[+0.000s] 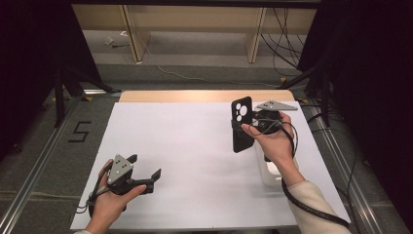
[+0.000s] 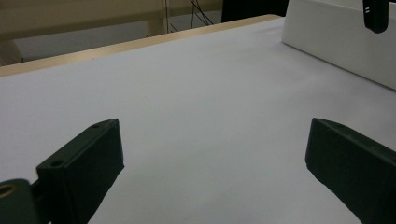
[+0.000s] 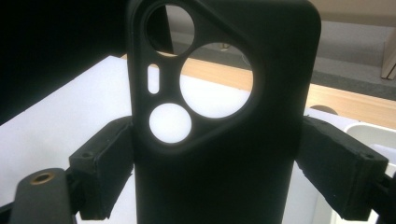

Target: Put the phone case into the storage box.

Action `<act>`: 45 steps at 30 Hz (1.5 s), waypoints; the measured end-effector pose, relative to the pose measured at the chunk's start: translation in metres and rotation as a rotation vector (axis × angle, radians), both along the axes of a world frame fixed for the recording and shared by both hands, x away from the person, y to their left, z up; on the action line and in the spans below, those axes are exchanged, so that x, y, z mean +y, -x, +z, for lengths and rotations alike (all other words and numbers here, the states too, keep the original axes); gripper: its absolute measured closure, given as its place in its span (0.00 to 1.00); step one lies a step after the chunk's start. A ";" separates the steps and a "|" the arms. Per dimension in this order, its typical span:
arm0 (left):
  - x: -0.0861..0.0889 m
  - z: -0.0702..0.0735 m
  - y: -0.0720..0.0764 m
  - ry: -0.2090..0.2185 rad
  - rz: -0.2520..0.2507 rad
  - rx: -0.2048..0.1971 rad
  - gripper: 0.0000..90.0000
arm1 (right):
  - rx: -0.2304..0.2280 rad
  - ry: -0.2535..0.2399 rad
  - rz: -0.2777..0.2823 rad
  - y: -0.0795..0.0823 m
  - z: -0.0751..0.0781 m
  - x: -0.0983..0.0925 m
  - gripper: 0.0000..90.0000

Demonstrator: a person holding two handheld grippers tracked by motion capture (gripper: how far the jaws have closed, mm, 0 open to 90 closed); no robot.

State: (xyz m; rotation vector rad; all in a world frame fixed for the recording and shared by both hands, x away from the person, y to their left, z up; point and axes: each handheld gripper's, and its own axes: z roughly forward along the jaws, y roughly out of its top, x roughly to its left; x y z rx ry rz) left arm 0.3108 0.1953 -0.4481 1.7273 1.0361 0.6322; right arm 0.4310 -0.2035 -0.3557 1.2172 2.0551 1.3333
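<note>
A black phone case [image 1: 242, 124] with round camera cut-outs stands upright above the right side of the white table [image 1: 195, 146]. My right gripper [image 1: 245, 127] is shut on it, gripping it across its width. In the right gripper view both jaws press the sides of the phone case [image 3: 219, 140], which blocks most of the scene behind. My left gripper [image 1: 145, 171] rests low over the table's near left, open, with nothing between its fingers. In the left gripper view the left gripper [image 2: 215, 158] has bare white table between its jaws, and the lower end of the phone case [image 2: 376, 14] hangs at top right.
A white box [image 1: 270, 170] sits on the table under my right forearm, also visible as the white box [image 2: 341, 37] at the far right of the left gripper view. A wooden strip [image 1: 204, 95] edges the table's far side. Shelving and cables lie on the floor beyond.
</note>
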 end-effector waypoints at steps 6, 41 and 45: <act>-0.001 0.000 0.000 0.002 -0.002 -0.001 0.04 | -0.006 -0.007 -0.009 -0.001 0.001 -0.004 0.18; 0.000 0.001 0.000 0.007 0.002 -0.006 0.04 | -0.041 -0.069 -0.073 -0.003 0.014 -0.029 0.18; 0.000 0.001 0.000 0.007 0.002 -0.007 0.04 | -0.042 -0.072 -0.081 -0.003 0.015 -0.032 0.18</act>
